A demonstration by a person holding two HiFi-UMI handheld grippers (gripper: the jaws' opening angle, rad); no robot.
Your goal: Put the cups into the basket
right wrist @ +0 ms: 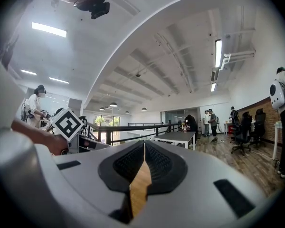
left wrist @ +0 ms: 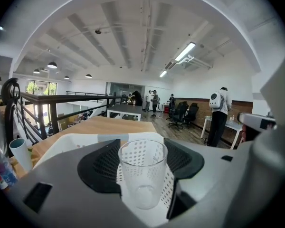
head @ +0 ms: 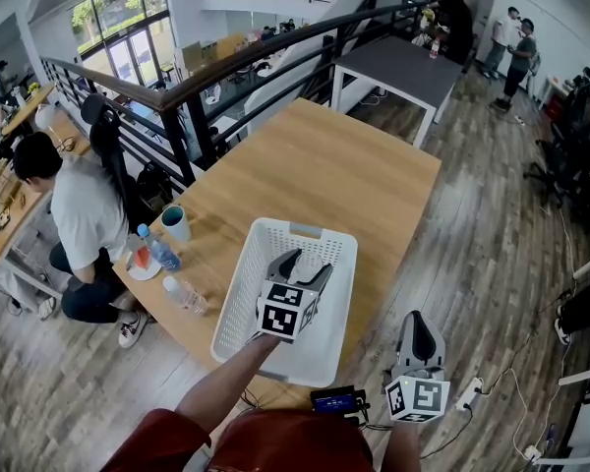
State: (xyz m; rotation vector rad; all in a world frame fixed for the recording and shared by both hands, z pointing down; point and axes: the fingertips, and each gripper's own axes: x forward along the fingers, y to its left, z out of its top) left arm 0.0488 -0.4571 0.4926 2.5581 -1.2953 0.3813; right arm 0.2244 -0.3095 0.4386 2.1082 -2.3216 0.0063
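A white perforated basket [head: 238, 298] stands on the wooden table [head: 315, 165] near its front edge. My left gripper [head: 305, 264] hangs over the basket's middle, shut on a clear plastic cup [left wrist: 142, 175]. The cup stays upright between the black pads, with the basket's wall [left wrist: 66, 141] behind and below it. A teal-and-white cup [head: 176, 222] stands on the table left of the basket, also visible as the teal cup [left wrist: 21, 152] at the left gripper view's edge. My right gripper [head: 420, 324] hovers off the table's front right corner, shut and holding nothing [right wrist: 144, 148].
Two water bottles [head: 158, 249] [head: 184, 294] and a small plate [head: 143, 265] lie at the table's left edge. A black railing [head: 187, 116] runs behind the table, with a seated person [head: 79, 214] beside it. A dark device [head: 336, 400] sits at the front edge.
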